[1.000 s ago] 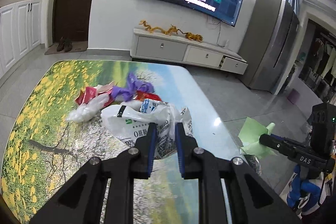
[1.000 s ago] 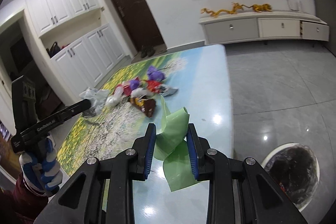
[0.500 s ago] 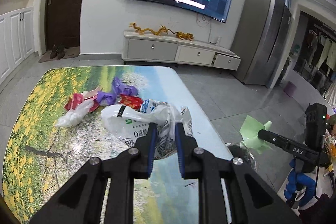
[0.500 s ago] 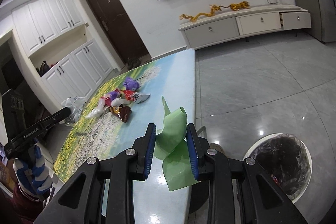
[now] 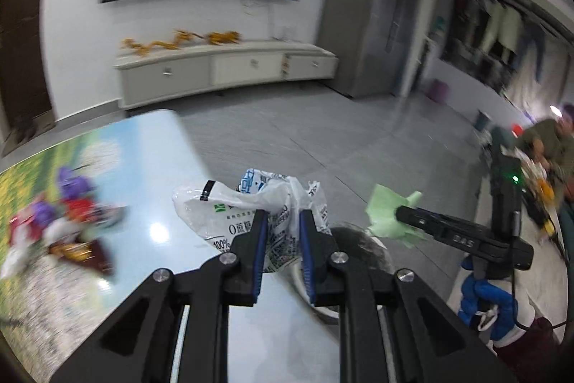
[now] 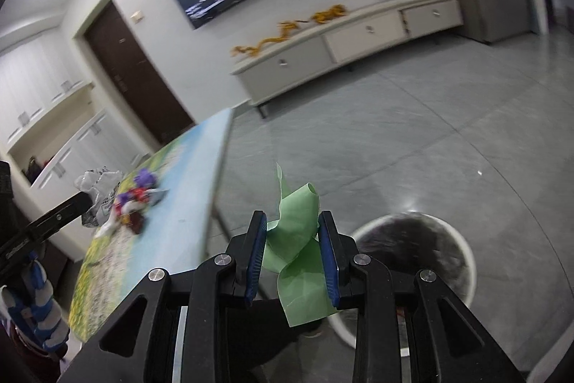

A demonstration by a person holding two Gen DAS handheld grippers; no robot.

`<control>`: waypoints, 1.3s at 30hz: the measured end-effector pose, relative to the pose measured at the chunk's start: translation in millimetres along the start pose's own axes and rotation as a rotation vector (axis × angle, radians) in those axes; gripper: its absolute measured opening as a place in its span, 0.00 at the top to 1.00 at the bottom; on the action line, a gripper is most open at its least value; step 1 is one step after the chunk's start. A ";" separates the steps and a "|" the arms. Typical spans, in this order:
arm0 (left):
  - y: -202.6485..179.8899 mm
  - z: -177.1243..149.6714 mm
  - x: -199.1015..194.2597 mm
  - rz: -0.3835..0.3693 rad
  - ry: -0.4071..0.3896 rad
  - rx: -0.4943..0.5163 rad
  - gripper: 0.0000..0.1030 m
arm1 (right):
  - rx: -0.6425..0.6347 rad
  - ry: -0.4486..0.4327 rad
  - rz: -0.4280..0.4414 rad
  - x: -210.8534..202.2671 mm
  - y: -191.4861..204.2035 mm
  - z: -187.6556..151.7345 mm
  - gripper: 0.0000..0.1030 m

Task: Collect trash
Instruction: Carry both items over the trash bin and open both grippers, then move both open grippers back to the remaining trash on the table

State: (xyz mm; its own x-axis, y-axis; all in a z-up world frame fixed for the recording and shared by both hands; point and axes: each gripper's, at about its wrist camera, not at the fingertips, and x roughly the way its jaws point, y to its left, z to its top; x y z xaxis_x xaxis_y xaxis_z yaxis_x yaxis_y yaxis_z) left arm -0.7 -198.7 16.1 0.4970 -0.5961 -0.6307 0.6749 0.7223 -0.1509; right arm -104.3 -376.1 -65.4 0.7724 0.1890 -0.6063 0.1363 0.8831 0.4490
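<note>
Left of the bin, a motion-blurred heap of wrappers lies on the bench, its pieces hard to tell apart. The left claw grips a white plastic bag near the bin's half-hidden rim. The right claw pinches a green wrapper just left of the bin.

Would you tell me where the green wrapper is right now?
The green wrapper is clamped in the right gripper, beyond the table edge, beside the bin.
</note>
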 end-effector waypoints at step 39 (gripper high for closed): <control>-83.9 8.0 166.7 -0.124 0.230 0.021 0.58 | 0.223 0.090 -0.214 25.8 -114.7 -4.9 0.51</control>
State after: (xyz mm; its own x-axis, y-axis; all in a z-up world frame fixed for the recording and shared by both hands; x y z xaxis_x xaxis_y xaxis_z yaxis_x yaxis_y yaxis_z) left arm 29.9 -361.5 -70.3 0.2737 -0.5826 -0.7653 0.7352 0.6397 -0.2241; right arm -103.1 -470.3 -135.7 0.6551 0.0556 -0.7535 0.4296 0.7930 0.4320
